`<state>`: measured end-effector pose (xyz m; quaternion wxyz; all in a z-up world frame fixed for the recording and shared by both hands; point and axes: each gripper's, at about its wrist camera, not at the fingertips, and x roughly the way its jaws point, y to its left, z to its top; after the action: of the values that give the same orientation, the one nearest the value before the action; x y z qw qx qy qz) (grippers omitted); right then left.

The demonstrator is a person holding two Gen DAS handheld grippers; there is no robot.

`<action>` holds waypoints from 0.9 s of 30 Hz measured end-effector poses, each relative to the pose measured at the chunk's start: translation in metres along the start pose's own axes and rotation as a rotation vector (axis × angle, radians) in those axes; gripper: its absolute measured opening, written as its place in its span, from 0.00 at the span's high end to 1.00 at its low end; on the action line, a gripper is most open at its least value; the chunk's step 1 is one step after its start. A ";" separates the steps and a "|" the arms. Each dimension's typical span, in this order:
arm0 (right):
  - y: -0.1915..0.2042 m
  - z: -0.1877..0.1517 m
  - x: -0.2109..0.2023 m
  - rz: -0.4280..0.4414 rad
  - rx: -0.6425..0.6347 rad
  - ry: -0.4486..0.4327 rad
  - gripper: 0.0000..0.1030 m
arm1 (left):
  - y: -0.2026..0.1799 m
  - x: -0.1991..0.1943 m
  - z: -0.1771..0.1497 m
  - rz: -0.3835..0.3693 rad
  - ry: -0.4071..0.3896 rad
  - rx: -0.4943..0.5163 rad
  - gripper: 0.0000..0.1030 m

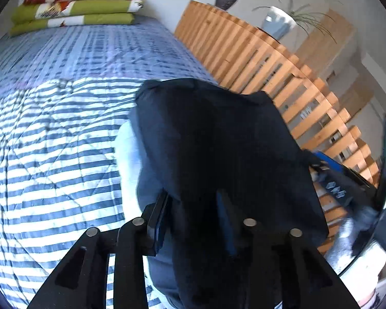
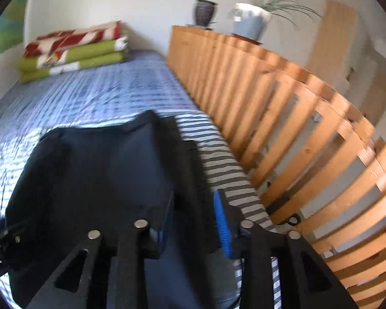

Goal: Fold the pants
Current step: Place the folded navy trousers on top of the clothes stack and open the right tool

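The jaws of the left gripper (image 1: 193, 216) were seen partly spread, with dark cloth of the pants (image 1: 218, 154) lying between and over the fingers; whether the pads pressed on the cloth could not be told, since the right-hand finger was covered by the fabric. The jaws of the right gripper (image 2: 195, 221) were likewise partly spread, a blue pad showing on each finger, and the dark pants (image 2: 103, 180) were seen passing between them; a gap appeared beside the blue pad on the side nearer the slatted frame, so no firm pinch could be confirmed.

The pants were found bunched in a dark navy heap on the bed (image 1: 51, 141), near the bed's edge that ran along the wooden slatted frame (image 1: 283, 77). A paler blue-grey piece of cloth (image 1: 131, 149) was seen just beside and partly under the heap, on the side away from the frame.

The bed was covered by a blue-and-white striped quilt. At the far end of the bed, against the wall, a stack of folded blankets (image 2: 74, 49) in red, white and green was laid. On top of the slatted frame, at its far end, a dark vase (image 2: 204, 13) and a potted plant (image 2: 252, 20) were set side by side.

In the left wrist view, the right gripper (image 1: 342, 188) was partly seen between the heap and the frame.
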<state>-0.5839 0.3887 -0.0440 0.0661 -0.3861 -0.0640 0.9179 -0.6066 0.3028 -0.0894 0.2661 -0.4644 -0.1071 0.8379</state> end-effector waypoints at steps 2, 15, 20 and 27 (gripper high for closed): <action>-0.018 -0.001 -0.015 0.056 0.092 -0.035 0.70 | 0.002 -0.010 -0.001 0.016 -0.043 0.002 0.60; 0.035 -0.066 -0.052 0.194 -0.105 -0.002 0.70 | -0.024 -0.030 -0.045 0.009 -0.065 0.178 0.53; -0.002 -0.068 -0.039 0.133 0.004 0.067 0.70 | 0.005 -0.040 -0.063 0.108 -0.027 0.164 0.52; -0.024 -0.117 -0.096 0.190 0.117 0.116 0.69 | 0.028 -0.111 -0.119 0.178 -0.002 0.182 0.52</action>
<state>-0.4314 0.4040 -0.0538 0.0048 -0.4382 0.0306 0.8983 -0.4694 0.2109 -0.0858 0.2318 -0.4452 0.0107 0.8648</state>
